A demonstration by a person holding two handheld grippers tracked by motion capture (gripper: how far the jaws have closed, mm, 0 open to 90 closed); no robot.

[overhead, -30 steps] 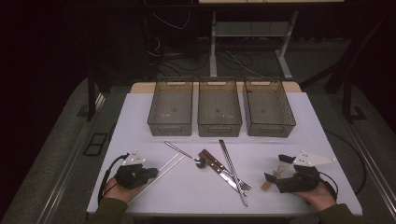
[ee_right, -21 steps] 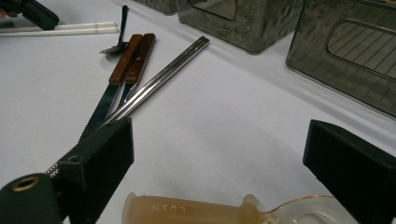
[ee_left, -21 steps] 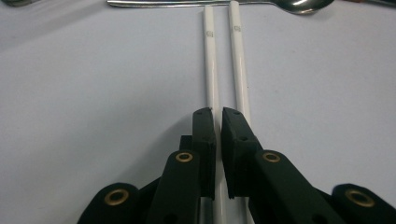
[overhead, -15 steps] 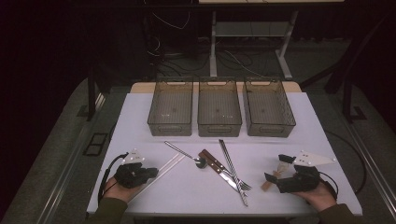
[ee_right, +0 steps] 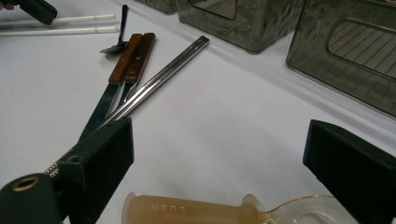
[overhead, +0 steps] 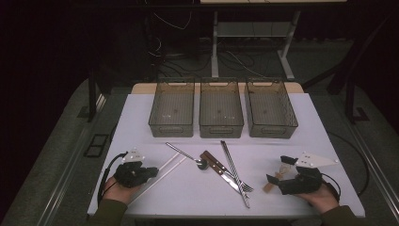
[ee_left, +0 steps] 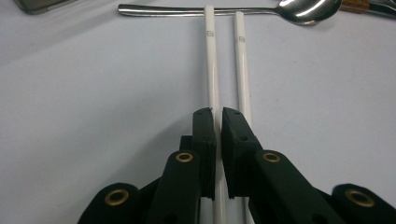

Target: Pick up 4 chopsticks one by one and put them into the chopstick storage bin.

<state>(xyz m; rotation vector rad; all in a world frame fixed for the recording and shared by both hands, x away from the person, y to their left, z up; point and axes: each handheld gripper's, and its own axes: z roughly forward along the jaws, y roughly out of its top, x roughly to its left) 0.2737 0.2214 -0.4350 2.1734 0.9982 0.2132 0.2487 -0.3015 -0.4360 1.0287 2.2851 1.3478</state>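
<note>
While nothing has shifted since earlier, left gripper [ee_left: 217, 122] pinches one of two white chopsticks [ee_left: 211, 74] lower left, right gripper [ee_right: 219, 158] gapes — amber spoon [ee_right: 187, 209] between, three bins [overhead: 221, 107] upper centre.

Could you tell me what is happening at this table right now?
A person holds a gripper in each hand over cutlery laid out before three empty bins. The left gripper is closed on one white chopstick, which lies beside its twin. The right gripper is open, its jaws on either side of a translucent plastic spoon. A metal spoon, knife and metal chopsticks lie between.
</note>
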